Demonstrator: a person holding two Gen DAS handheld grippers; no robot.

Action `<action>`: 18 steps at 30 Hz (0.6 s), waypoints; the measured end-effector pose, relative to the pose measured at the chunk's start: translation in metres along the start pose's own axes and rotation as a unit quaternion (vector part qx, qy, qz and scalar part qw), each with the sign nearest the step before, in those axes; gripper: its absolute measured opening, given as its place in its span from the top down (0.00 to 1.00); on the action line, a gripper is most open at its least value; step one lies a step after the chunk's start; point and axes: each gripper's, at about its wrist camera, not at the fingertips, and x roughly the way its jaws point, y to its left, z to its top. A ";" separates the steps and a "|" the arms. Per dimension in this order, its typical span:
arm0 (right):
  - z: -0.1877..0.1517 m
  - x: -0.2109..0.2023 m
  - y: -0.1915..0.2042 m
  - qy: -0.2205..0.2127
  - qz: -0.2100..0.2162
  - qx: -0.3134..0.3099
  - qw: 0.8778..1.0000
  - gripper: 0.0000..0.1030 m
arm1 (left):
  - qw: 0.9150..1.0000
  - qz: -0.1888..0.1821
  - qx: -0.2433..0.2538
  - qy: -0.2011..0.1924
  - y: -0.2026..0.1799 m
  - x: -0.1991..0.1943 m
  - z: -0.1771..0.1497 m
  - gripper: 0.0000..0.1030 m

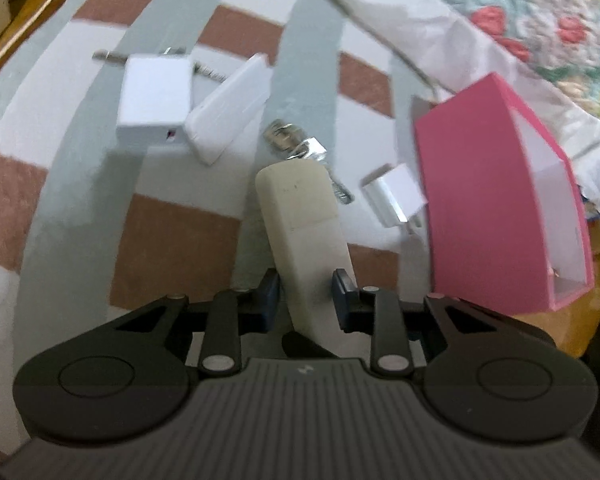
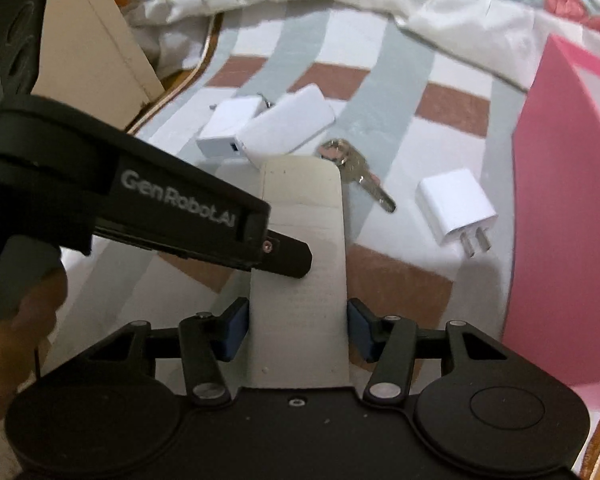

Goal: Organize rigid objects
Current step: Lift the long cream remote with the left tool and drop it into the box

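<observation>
While both grippers point down at a striped cloth (image 1: pixel 80 208), one off-white flat bar (image 1: pixel 304 232) stands between the two sets of blue pads at once. In the left wrist view the left gripper (image 1: pixel 306 300) sits at bottom centre, and the bar rises from between its fingers toward the middle of the frame, leaning slightly left. The right pad touches the bar's edge; the left pad looks just beside the other edge, and whether it presses cannot be told. In the right wrist view the right gripper (image 2: pixel 298 330) has the same bar (image 2: pixel 300 320) between its pads, both lying against its long sides. The left gripper's (image 2: pixel 288 260) black arm crosses in from the left of that frame, its tip over the bar's face.

The bar is long, rounded at the corners, cream and slightly grubby, with a faint seam across it about a third of the way from the far end.

Beyond its far end lies a bunch of keys (image 2: pixel 356 172). A white plug adapter (image 2: pixel 456 208) with two metal prongs lies right of centre, near a pink box (image 2: pixel 568 220) with a white inside that fills the right edge. Toward the upper left, a white charger block (image 1: pixel 156 100) and a white flat case (image 1: pixel 228 108) lie touching.
</observation>
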 end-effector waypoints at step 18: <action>0.018 -0.171 -0.041 -0.157 0.021 0.081 0.984 0.43 | 0.980 -0.146 0.117 -0.067 -0.123 -0.098 0.020 0.77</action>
